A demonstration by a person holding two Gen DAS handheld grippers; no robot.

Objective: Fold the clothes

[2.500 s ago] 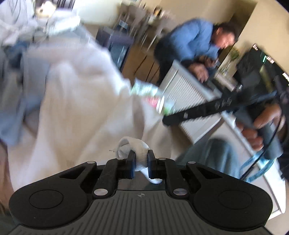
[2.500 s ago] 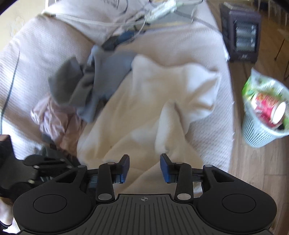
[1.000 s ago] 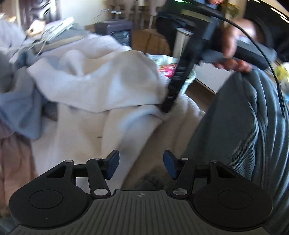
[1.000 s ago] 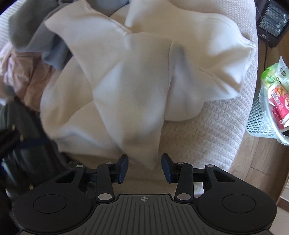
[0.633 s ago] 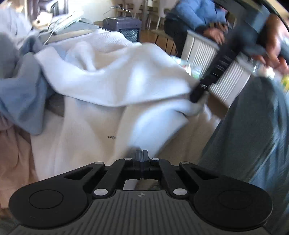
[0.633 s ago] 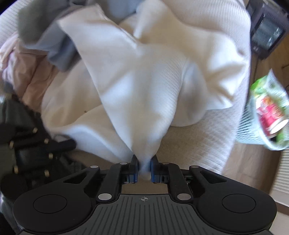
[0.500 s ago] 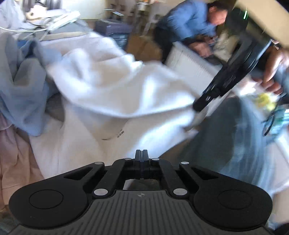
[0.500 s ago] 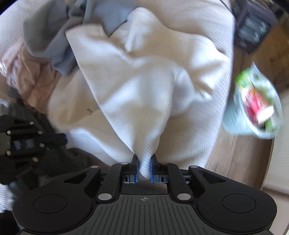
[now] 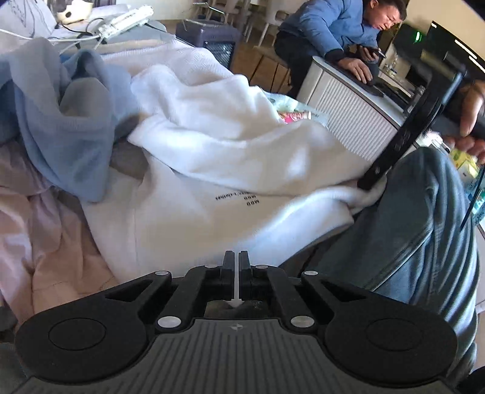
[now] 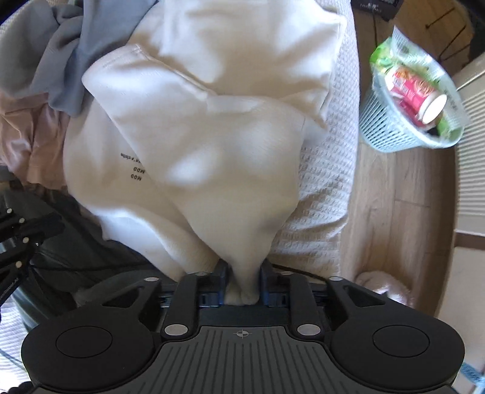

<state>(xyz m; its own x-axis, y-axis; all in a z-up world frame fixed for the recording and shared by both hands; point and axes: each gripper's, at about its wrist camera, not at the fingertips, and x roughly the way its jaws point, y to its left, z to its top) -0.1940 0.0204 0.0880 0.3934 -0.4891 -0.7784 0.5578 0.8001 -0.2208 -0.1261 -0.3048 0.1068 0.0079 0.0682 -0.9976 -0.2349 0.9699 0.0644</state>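
Observation:
A white sweatshirt (image 9: 194, 157) with small black print lies crumpled on the bed; in the right wrist view the white sweatshirt (image 10: 212, 145) hangs in a fold. My left gripper (image 9: 236, 266) is shut, pinching a thin sliver of the sweatshirt's near hem. My right gripper (image 10: 242, 285) points down with a thick bunch of the same fabric between its pads; its jaws are opening, though the cloth still fills the gap. From the left wrist view the right gripper (image 9: 372, 181) bites the garment's right corner. The left gripper (image 10: 18, 230) shows at the right view's left edge.
A blue-grey garment (image 9: 60, 127) and a pink one (image 9: 36, 236) lie left of the sweatshirt. A plastic waste basket (image 10: 403, 133) stands on the wooden floor (image 10: 394, 212) beside the bed cover (image 10: 321, 181). A jeans-clad leg (image 9: 409, 236) is close right. Another person (image 9: 327, 27) leans on a white cabinet.
Both grippers, open a second ago, have closed on the white sweatshirt. The right one has lifted its fold, and the garment's printed text has come into view.

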